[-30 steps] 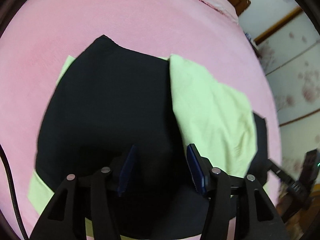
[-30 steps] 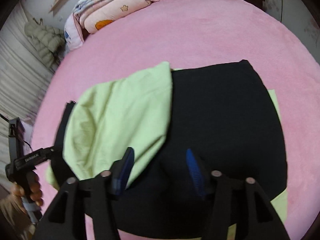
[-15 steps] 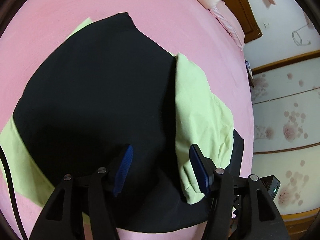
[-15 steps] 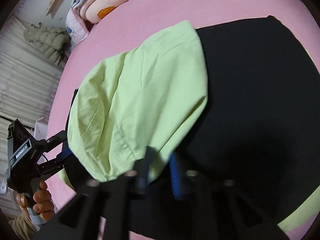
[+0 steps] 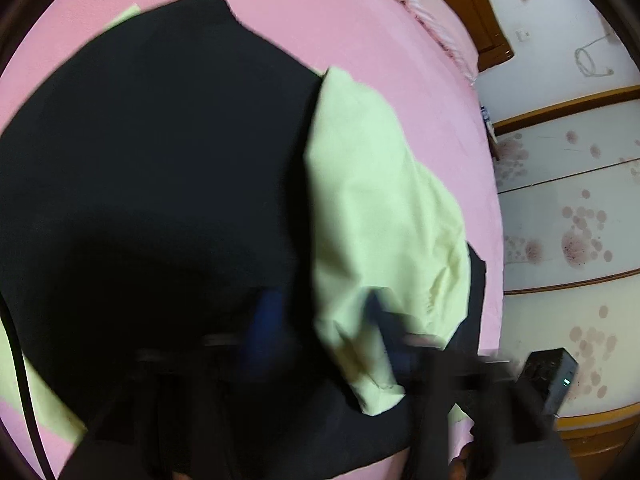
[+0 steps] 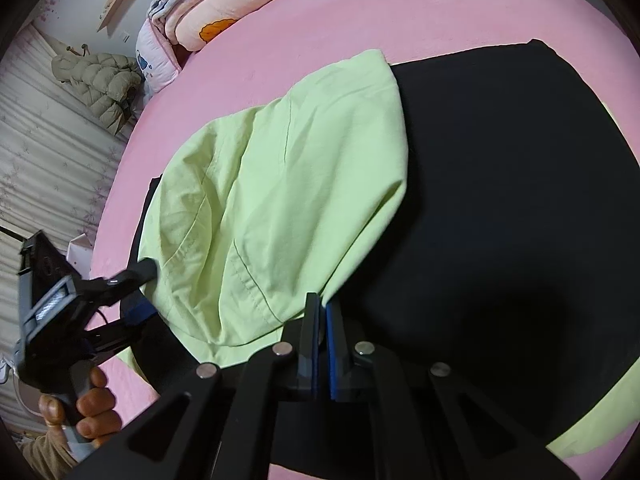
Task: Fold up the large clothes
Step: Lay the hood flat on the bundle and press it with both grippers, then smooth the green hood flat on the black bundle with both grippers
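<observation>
A large black garment [image 5: 160,160] with a light green part [image 5: 380,200] folded over it lies flat on the pink bed [image 5: 360,20]. My left gripper [image 5: 324,312] is blurred at the near edge, its jaws closing with the green hem and black cloth between them. From the right wrist view it [image 6: 142,290] straddles the garment's left edge, fingers still apart. My right gripper [image 6: 322,308] is shut, pinching the lower edge of the green part [image 6: 280,180] where it meets the black cloth [image 6: 500,180].
Folded quilts [image 6: 224,12] and a puffy jacket [image 6: 100,80] sit past the bed's far left. A wooden headboard [image 5: 472,12] and flowered wardrobe doors [image 5: 568,200] stand to the right. A person's hand [image 6: 92,412] grips the left tool.
Both grippers came down onto the garment's near edge. The right jaws went from wide open to shut on the green hem. The left jaws have narrowed around the cloth.
</observation>
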Demonstrator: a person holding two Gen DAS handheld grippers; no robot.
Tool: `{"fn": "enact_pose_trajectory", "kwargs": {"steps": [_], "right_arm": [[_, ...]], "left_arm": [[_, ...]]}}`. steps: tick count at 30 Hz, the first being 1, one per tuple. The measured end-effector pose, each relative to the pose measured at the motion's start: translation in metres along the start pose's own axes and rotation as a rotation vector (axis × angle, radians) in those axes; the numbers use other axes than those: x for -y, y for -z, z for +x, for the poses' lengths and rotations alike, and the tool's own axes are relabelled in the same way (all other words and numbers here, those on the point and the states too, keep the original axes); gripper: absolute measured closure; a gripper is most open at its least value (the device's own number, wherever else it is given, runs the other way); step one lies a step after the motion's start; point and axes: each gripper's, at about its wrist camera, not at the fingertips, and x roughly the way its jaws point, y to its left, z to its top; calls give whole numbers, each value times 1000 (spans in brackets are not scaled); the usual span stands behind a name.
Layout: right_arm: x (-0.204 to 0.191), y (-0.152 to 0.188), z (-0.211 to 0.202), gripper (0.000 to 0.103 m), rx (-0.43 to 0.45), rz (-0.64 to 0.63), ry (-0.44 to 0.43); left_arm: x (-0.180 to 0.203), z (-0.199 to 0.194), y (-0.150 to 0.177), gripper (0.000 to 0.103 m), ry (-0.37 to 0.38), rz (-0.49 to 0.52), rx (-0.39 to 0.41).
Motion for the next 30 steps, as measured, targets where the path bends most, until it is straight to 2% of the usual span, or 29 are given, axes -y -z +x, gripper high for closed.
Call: {"fn": "enact_pose_trajectory", "kwargs": {"steps": [1, 4, 7, 9, 10, 12, 16, 17, 20, 21, 22, 27, 30], "right_arm": [[-1, 0, -3, 102, 8, -5, 2], [-8, 7, -23, 102, 54, -31, 20], [-12, 17, -37, 102, 80, -44, 48], [-5, 29, -24, 102, 35, -27, 75], [0, 32, -17, 102, 11, -14, 81], [6, 39, -5, 102, -14, 11, 90], [-3, 38, -4, 101, 4, -37, 135], [-7, 37, -6, 100, 6, -63, 156], [-14, 35, -17, 94, 13, -102, 200], [-17, 34, -24, 93, 22, -111, 227], [-18, 35, -29, 93, 32, -115, 241], [-44, 24, -68, 93, 180, -175, 257], [-60, 11, -65, 93, 217, -207, 230]], "left_arm": [[2, -1, -1, 98, -25, 15, -4], [22, -22, 8, 99, -68, 122, 57], [23, -27, 23, 99, -129, 176, 43], [11, -12, 31, 99, -196, 173, -11], [2, -5, 34, 99, -204, 151, -30], [-5, 1, 35, 97, -200, 122, -23], [-3, 0, 33, 96, -196, 128, -22], [-2, -1, 33, 93, -195, 128, -26], [4, -13, 30, 72, -216, 124, -41], [9, -16, 30, 61, -228, 127, -32], [15, -27, 31, 55, -240, 136, -2], [51, -67, 34, 55, -220, 253, 149], [76, -63, 30, 55, -190, 353, 193]]}}
